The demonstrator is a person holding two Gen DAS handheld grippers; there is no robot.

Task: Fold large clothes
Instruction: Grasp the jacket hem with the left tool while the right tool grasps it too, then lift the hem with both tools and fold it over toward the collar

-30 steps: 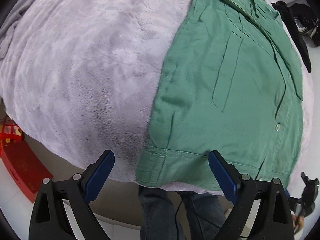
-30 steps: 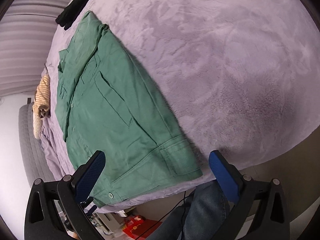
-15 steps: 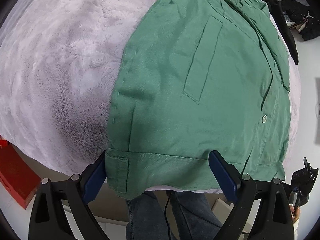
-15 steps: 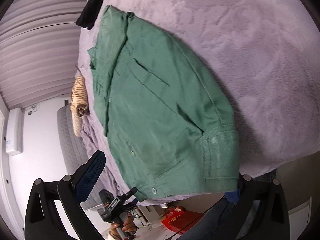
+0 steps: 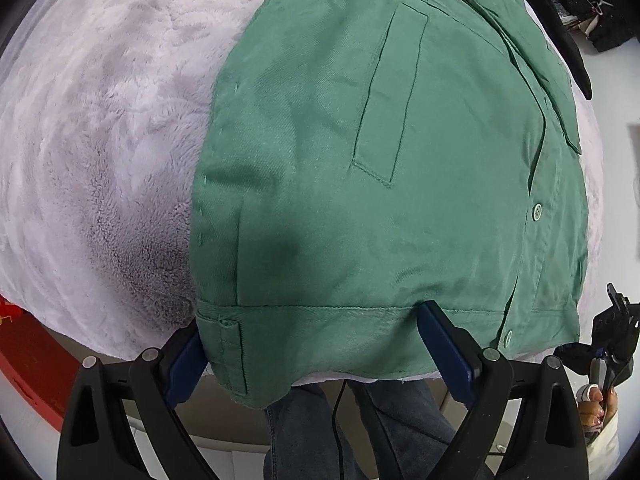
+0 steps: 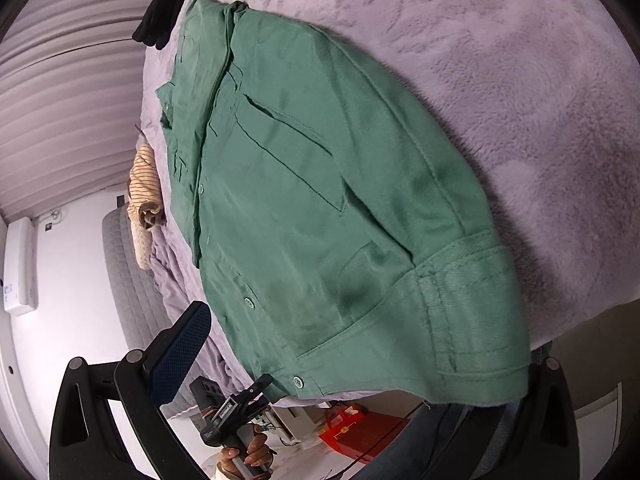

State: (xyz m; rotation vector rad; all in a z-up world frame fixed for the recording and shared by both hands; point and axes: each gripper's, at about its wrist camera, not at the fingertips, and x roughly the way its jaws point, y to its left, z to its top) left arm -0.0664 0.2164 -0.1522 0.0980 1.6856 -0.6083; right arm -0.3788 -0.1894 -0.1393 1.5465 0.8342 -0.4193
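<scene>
I'm seeing my left gripper [image 5: 316, 348] standing wide apart at the near edge, its blue pads straddling the bottom hem of the green shirt [image 5: 380, 168], one pad at the hem's left corner, the other further right along the hem; not pinching anything. My right gripper [image 6: 352, 360] is sitting at the shirt's other hem corner: the left blue pad [image 6: 180, 352] is showing clear of the cloth, the right finger is hiding under the thick hem band, so I'm reading it as spread wide with the fabric draping over one finger, not clamped. Below both, my jeans [image 5: 304, 432] are showing. The shirt is lying flat, already partly folded, button placket [image 5: 536, 212] up, on the fuzzy lilac blanket [image 5: 100, 128], hem hanging slightly over the near edge. Further out: a striped beige garment [image 6: 142, 184] is lying beside the shirt, a black garment [image 6: 160, 20] past the collar, a red box [image 6: 356, 428] on the floor.
</scene>
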